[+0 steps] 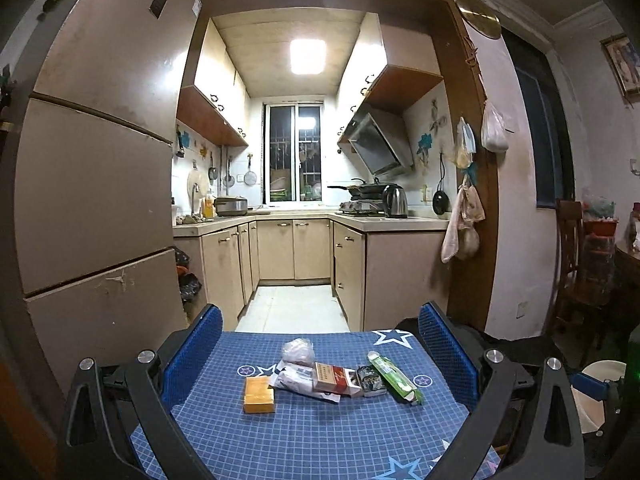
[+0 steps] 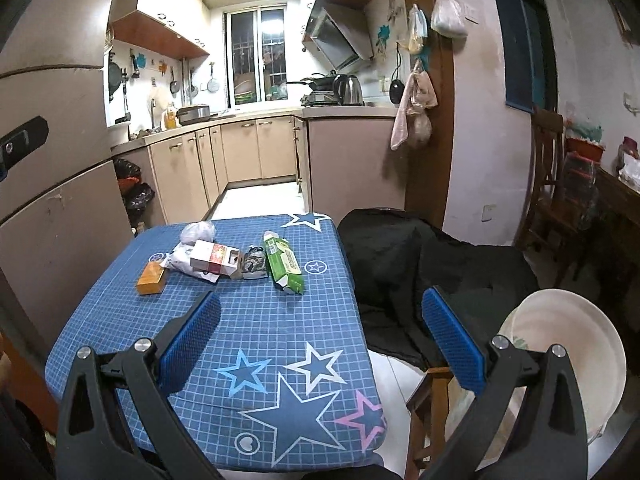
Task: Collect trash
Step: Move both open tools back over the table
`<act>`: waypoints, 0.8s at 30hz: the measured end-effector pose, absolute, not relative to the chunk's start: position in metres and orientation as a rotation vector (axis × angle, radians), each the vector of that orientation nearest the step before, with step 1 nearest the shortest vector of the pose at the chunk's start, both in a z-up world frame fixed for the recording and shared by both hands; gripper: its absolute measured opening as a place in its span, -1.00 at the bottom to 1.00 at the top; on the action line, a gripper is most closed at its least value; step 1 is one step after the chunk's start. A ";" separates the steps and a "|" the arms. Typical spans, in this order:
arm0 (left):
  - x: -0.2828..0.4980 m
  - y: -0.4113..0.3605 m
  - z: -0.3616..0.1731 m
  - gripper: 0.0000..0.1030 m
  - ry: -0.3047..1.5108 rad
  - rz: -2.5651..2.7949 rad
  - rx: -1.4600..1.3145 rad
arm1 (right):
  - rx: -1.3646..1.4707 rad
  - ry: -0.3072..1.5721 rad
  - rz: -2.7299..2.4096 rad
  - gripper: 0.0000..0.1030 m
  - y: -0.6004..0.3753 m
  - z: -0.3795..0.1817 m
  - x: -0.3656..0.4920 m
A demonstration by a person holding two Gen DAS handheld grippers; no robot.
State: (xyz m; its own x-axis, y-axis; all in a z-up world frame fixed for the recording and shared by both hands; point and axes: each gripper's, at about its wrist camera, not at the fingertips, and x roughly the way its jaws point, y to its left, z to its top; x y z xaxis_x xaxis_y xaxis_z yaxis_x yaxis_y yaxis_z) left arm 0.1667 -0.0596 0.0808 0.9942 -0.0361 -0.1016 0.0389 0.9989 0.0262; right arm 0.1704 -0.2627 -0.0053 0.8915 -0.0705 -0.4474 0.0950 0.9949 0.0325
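**A:** so why's nothing being held? Nearest the cameras, left gripper [image 1: 318, 344] and right gripper [image 2: 320, 332] both have their jaws spread wide, nothing between them, hovering over the near end of the table [image 2: 280, 320].

**B:** my guess is that's the ready pose, wide enough to straddle a box. The trash is further out, bunched mid-table: orange box [image 1: 259, 394] on the left, white wrapper [image 1: 292, 380] touching the red cigarette pack [image 1: 334, 378] that lies partly on it, then a dark crumpled wrapper [image 1: 370, 380] and green packet [image 1: 396, 378], crumpled plastic [image 1: 298, 350] just behind.

**A:** and the white basin [image 2: 572, 360] on the right?

**B:** probably where the trash goes, can't be sure. Kitchen's beyond all that.
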 end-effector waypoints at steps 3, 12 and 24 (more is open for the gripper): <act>0.166 -0.059 0.080 0.91 0.099 -0.030 0.025 | 0.013 0.441 -0.105 0.89 -0.255 0.001 0.170; 0.182 -0.043 0.069 0.91 0.156 0.008 0.003 | -0.156 0.292 -0.199 0.89 -0.235 0.037 0.155; 0.187 -0.043 0.063 0.91 0.179 -0.006 0.002 | -0.215 0.219 -0.235 0.89 -0.227 0.052 0.146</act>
